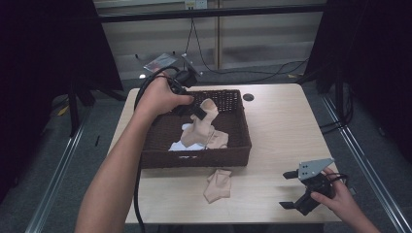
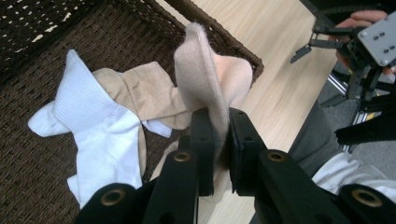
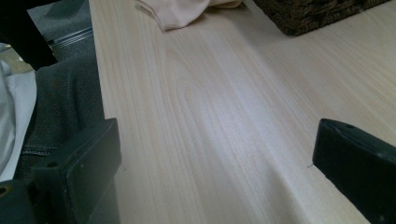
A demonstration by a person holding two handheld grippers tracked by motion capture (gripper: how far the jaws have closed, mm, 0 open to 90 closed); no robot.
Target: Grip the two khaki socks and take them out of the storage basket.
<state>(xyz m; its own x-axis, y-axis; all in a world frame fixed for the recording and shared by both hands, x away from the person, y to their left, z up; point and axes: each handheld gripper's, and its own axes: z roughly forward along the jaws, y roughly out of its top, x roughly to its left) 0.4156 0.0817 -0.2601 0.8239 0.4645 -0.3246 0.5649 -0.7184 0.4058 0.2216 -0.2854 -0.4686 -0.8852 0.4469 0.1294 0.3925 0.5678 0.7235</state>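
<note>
step: your left gripper (image 2: 218,140) fingers clamp the beige fabric sock (image 2: 205,79), lifting from the brown wicker basket (image 1: 194,158) | right gripper (image 1: 295,190) fingers wide, empty | next: carry it over the rim to the bench (image 1: 282,126)

A pale peach-beige sock (image 2: 205,79) hangs over a dark brown woven basket (image 1: 194,158) holding a ribbed white sock (image 2: 93,130) and a tan one (image 2: 149,95) (all plain, unpatterned), on a light wood-grain table (image 1: 286,131).
</note>
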